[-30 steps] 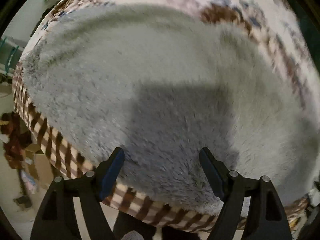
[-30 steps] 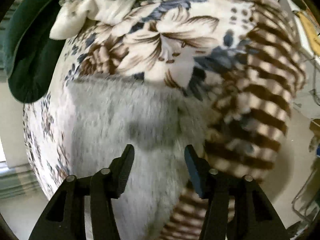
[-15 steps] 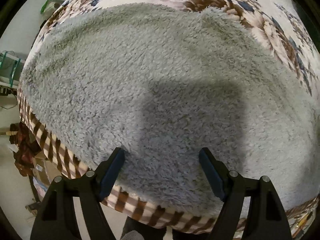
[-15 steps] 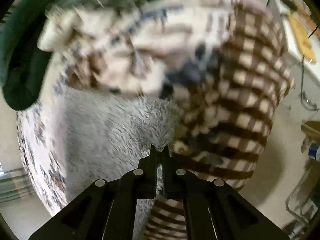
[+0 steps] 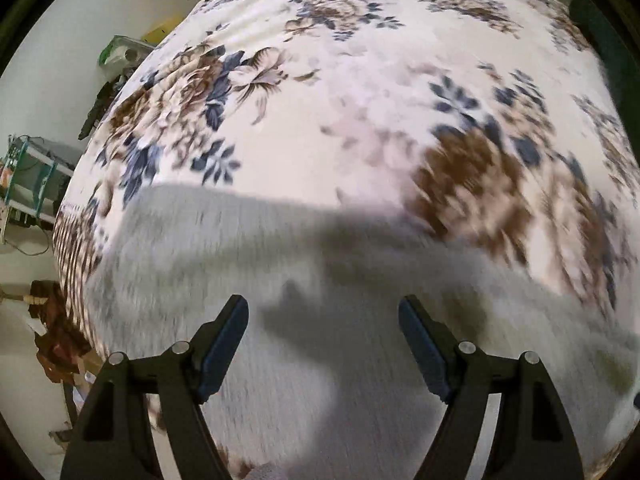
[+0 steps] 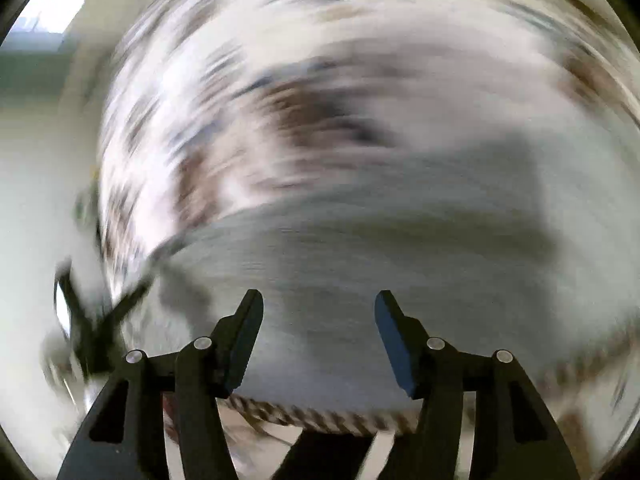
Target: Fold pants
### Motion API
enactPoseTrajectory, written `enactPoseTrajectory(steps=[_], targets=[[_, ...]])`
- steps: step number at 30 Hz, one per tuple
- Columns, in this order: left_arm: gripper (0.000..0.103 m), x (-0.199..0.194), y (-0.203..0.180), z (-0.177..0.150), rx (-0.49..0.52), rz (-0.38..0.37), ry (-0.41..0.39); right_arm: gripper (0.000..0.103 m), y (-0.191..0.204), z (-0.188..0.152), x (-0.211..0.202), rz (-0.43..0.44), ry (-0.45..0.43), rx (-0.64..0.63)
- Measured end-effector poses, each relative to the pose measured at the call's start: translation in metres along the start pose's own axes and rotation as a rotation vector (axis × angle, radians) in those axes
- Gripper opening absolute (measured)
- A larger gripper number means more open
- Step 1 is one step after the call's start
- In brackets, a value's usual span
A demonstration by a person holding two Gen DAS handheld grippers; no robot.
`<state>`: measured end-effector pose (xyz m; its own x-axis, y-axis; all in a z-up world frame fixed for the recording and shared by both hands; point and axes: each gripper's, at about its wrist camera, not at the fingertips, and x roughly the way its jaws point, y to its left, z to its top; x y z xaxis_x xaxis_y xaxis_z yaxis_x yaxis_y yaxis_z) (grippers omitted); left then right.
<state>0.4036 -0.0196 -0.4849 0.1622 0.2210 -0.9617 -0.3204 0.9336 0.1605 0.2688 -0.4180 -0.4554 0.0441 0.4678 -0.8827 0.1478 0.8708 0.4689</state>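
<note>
The grey fleece pants point(image 5: 320, 280) lie flat on a floral bedspread point(image 5: 360, 80), filling the lower half of the left wrist view. My left gripper point(image 5: 322, 320) is open and empty, hovering just above the grey fabric. In the right wrist view, which is heavily motion-blurred, the pants point(image 6: 380, 248) again lie under my right gripper point(image 6: 319, 312), which is open and empty above them. The pants' full outline is not visible.
The bedspread's brown checked border point(image 5: 72, 248) hangs over the bed's left edge. A shelf point(image 5: 32, 176) and green clutter point(image 5: 120, 52) stand by the wall at the left. A blurred dark object point(image 6: 92, 320) shows at the left in the right wrist view.
My right gripper was shut on the pants' edge half a second ago and is now open, swinging fast. The left view has tilted up, showing more bedspread beyond the pants.
</note>
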Motion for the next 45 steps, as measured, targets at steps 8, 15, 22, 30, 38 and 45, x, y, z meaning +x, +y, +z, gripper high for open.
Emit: enactPoseTrajectory(steps=[8, 15, 22, 30, 38, 45], targets=[[0.076, 0.064, 0.013, 0.035, 0.034, -0.007, 0.096, 0.06, 0.117, 0.066, 0.157, -0.253, 0.283, -0.441], [0.076, 0.083, 0.021, 0.034, 0.026, -0.043, 0.13, 0.004, 0.078, 0.066, 0.139, -0.263, 0.223, -0.351], [0.076, 0.083, 0.02, 0.034, 0.058, -0.048, 0.134, 0.003, 0.048, 0.096, 0.113, -0.316, 0.105, -0.236], [0.076, 0.026, -0.003, 0.04, 0.095, -0.141, 0.088, 0.029, -0.002, 0.136, 0.115, -0.173, 0.204, -0.03], [0.077, 0.068, -0.071, 0.041, 0.237, -0.117, 0.117, 0.042, -0.049, 0.128, 0.042, -0.383, 0.161, -0.002], [0.076, 0.092, -0.06, 0.057, 0.18, -0.11, 0.136, 0.022, -0.132, 0.12, 0.052, -0.463, 0.204, 0.171]])
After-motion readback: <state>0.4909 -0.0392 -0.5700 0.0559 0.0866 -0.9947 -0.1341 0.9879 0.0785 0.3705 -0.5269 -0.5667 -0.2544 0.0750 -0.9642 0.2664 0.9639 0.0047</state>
